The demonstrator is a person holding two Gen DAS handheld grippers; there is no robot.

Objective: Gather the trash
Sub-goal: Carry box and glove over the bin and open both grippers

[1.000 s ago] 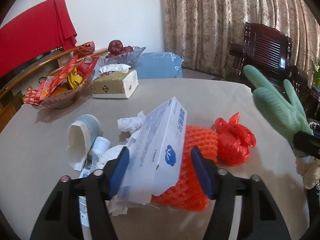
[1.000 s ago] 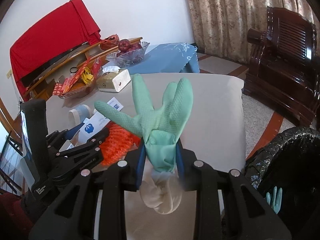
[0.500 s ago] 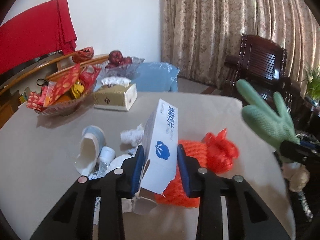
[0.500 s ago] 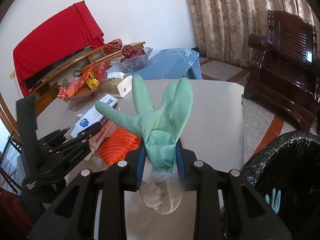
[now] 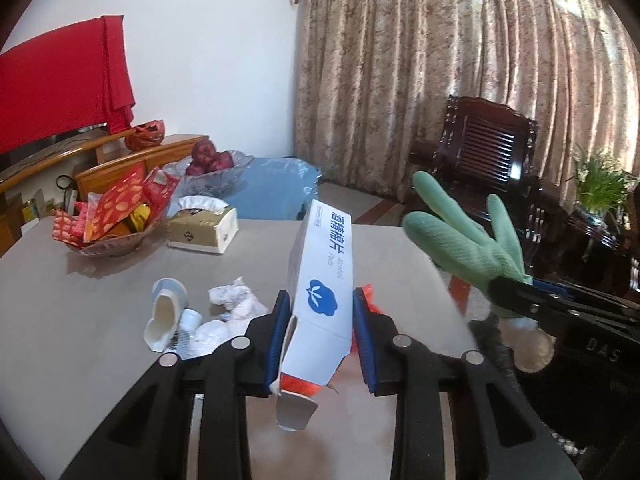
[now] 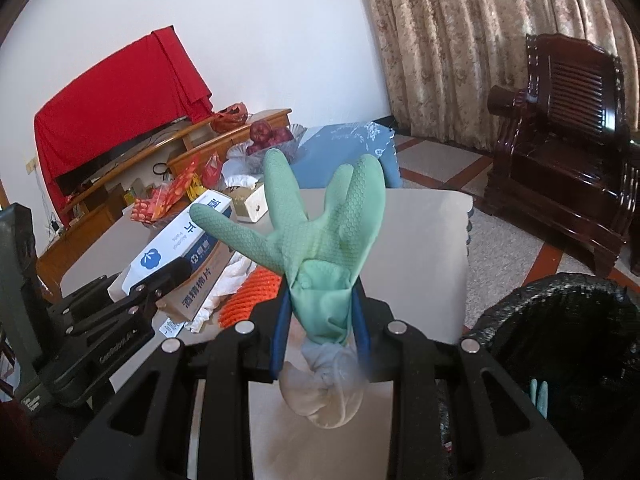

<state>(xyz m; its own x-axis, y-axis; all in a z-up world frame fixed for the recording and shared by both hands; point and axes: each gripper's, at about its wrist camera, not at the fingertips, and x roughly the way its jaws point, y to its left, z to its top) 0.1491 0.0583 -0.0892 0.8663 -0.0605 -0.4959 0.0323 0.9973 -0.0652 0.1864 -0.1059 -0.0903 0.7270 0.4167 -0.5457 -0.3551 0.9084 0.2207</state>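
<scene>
L claw [image 5: 316,328]: pinching box [image 5: 322,276], lifted off table [image 5: 60,300]
R claw [image 6: 320,326]: pinching glove [image 6: 324,232], near bin [image 6: 560,320]
Done: one glove in bin
Left: tissues [image 5: 236,304], cup [image 5: 166,312], net [image 6: 250,294]

— What's the surface?
— A beige table [image 5: 80,300], square-cornered at its far right.
— What's on it?
— At the back left, a snack bowl [image 5: 116,236]; just right of it a tissue box [image 5: 202,228]. Nearer, a crushed cup [image 5: 166,312] on its side, touching crumpled tissues [image 5: 234,302]. To their right lies an orange net [image 6: 250,294], mostly hidden.
— And the floor?
— A black-lined bin [image 6: 560,344] stands on it, right of the table.
</scene>
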